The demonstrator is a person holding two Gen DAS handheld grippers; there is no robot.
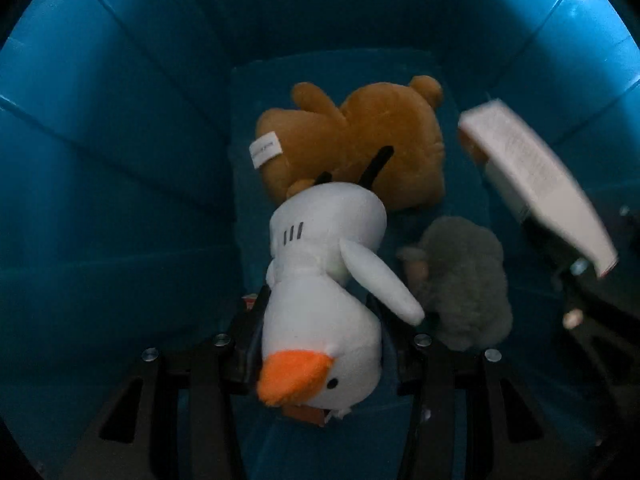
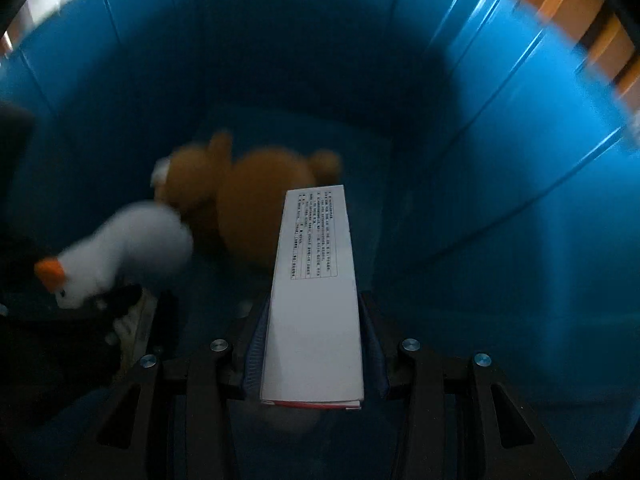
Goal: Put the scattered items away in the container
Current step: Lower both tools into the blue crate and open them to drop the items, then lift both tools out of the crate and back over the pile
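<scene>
1. Grippers are both lowered inside the blue bin (image 1: pixel 100 152)
2. Left gripper (image 1: pixel 320 320) is clamped on the white duck plush (image 1: pixel 320 280), above the brown plush (image 1: pixel 360 144) on the bin floor
3. Right gripper (image 2: pixel 312 320) is closed on the white box (image 2: pixel 314 300)
4. Grey plush (image 1: pixel 464 280) lies beside the brown plush

Bin floor (image 1: pixel 256 92): brown plush (image 1: pixel 360 140), grey plush (image 1: pixel 464 280) block centre; left strip free

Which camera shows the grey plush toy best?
The left wrist view: the grey plush toy lies sharp on the blue container floor, beside the white duck. In the right wrist view I cannot find it.
</scene>
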